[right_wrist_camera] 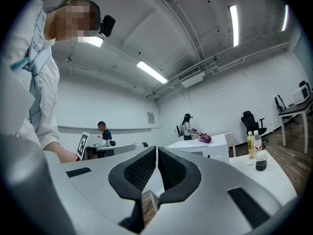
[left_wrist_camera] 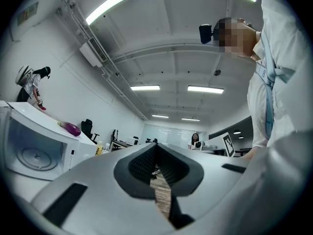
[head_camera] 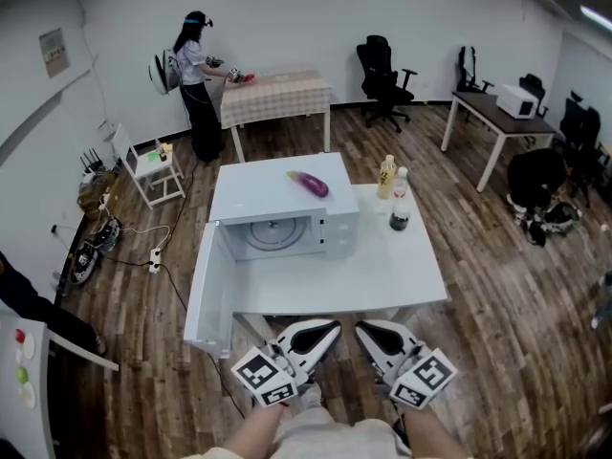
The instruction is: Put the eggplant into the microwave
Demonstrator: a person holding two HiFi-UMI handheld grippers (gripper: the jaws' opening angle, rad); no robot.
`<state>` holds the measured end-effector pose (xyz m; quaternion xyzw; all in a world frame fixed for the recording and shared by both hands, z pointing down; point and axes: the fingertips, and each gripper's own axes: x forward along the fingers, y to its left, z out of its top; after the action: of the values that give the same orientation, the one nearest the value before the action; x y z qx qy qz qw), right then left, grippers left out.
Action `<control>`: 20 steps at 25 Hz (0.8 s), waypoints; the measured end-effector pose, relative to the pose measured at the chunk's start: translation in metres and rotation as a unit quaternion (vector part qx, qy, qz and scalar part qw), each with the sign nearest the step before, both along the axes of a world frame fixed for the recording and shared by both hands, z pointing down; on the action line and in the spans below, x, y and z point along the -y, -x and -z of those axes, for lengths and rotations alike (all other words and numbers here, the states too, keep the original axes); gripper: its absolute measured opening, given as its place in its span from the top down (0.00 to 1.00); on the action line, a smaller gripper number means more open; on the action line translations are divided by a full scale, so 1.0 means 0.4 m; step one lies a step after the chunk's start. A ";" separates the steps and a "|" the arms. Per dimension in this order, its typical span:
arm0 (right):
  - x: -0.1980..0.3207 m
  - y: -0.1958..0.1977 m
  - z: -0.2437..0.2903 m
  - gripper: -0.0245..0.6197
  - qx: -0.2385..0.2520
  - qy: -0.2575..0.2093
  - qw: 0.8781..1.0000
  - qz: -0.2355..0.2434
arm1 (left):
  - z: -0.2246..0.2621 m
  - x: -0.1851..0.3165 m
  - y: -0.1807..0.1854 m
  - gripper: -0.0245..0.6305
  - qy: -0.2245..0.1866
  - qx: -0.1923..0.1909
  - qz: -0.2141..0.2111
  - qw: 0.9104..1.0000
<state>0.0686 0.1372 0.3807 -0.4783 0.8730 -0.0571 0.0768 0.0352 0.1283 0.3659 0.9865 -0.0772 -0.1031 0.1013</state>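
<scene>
Eggplant lies atop open microwave; bottles stand beside.

eggplant 1 | open microwave 1 | bottles 2 (one yellow, one dark) | grippers 2

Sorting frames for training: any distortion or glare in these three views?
Head view: evenly lit, walls bowed at the edges, eggplant clear on the microwave. Left gripper view: heavy fisheye, dark round border, ceiling lights blown white. Right gripper view: same fisheye, right tongs fill the foreground.
</scene>
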 end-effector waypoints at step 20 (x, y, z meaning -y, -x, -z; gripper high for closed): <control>0.349 0.001 0.049 0.91 -0.008 -0.016 1.000 0.006 | 0.062 0.388 0.010 0.91 -0.063 0.011 -0.025 0.998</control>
<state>0.0680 -0.0023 0.3612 -0.4721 0.8773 -0.0399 0.0769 0.0312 -0.0270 0.3411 0.9936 -0.0472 -0.0948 0.0402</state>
